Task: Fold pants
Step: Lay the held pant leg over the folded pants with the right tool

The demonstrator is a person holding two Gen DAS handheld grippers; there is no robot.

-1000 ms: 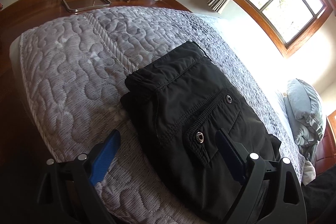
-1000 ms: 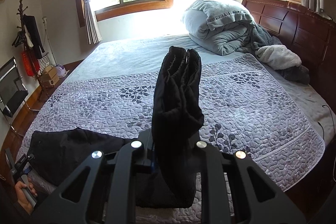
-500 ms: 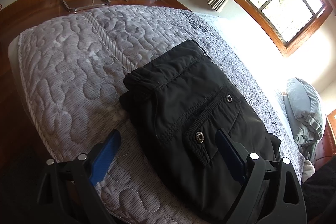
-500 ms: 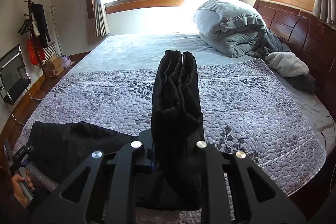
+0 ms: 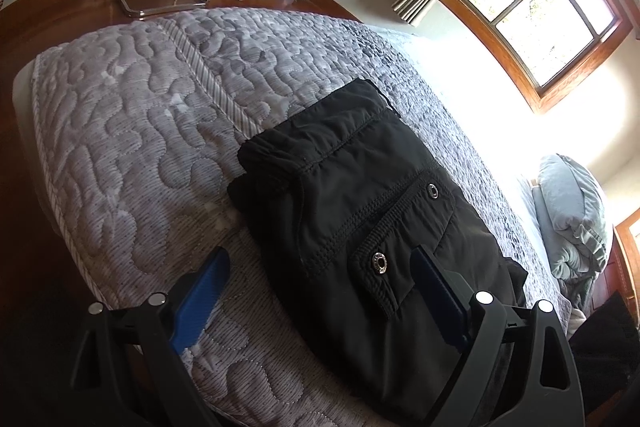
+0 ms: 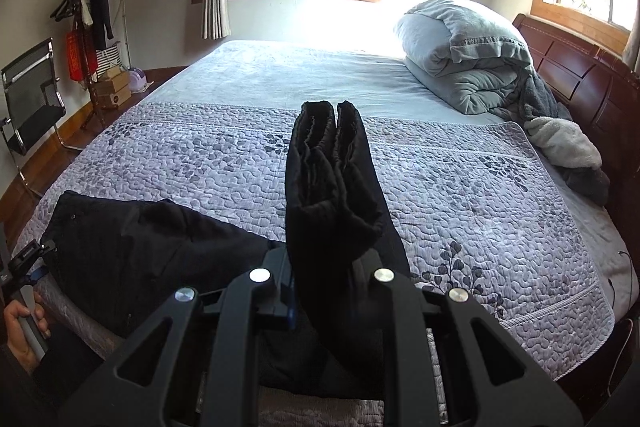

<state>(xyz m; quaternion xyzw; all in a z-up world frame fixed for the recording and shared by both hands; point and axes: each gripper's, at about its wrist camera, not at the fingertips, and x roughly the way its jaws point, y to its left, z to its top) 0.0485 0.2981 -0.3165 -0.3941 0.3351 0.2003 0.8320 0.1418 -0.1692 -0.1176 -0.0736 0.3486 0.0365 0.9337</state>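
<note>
Between the blue pads: waist end of the black pants (image 5: pixel 360 211), lying flat on the quilted grey bedspread (image 5: pixel 132 147).
Left gripper (image 5: pixel 316 291): jaws spread wide, gripping nothing; tilted downward over the near edge of the bed.
Left gripper's pads: one blue pad (image 5: pixel 202 301) over bare quilt off the left side of the garment, the other over the black fabric to the right; contact with the cloth cannot be told.
Just ahead of the left gripper: flapped pocket with two metal snaps (image 5: pixel 380 263), between the fingers and slightly right of centre.
Farther ahead of the left gripper: folded waistband edge, then open quilt up to the foot of the bed.
Right gripper (image 6: pixel 332 267): clamped tight on the leg end of the pants (image 6: pixel 332 187).
Rising from the right gripper's jaws: doubled leg cuffs, bunched and standing up straight ahead, lifted clear of the bedspread.
Down-left of the right gripper: rest of the garment, spread flat across the near-left part of the bed.
Far left of the right gripper: person's hand (image 6: pixel 22 327) around the other tool's handle, at the frame edge.
Ahead-right of the right gripper: rolled grey duvet (image 6: pixel 460 55) against the dark wooden headboard (image 6: pixel 580 83), well apart from the pants.
</note>
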